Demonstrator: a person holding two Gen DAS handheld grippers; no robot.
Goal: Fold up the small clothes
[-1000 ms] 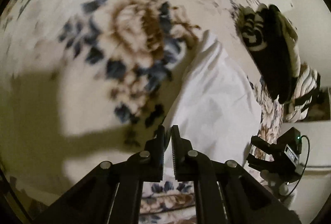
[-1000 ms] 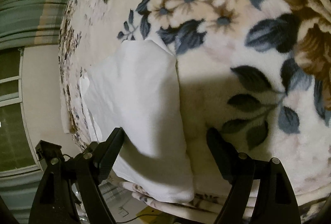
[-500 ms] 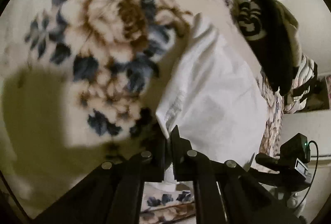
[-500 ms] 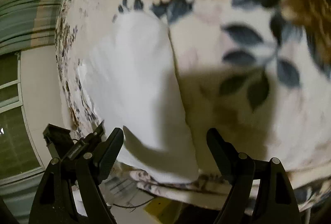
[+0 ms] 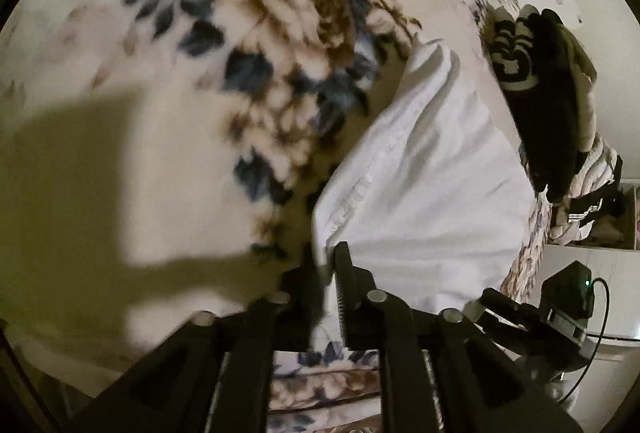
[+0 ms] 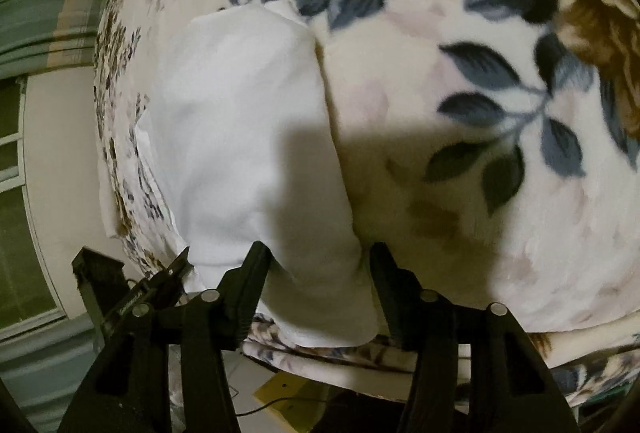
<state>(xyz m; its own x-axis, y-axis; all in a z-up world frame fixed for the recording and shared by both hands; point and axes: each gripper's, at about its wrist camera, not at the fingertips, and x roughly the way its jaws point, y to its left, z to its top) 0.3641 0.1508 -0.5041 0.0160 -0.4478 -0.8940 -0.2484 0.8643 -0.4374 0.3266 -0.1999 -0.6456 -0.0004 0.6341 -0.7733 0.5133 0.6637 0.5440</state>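
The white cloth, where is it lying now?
The white cloth lies on the flowered blanket near the bed's edge, right of centre in the left wrist view, beside dark clothes.

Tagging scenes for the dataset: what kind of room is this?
Probably a bedroom. The white garment lies on a plush floral blanket draped over what looks like a bed's edge, more clothes are piled nearby, and a window shows beside it.
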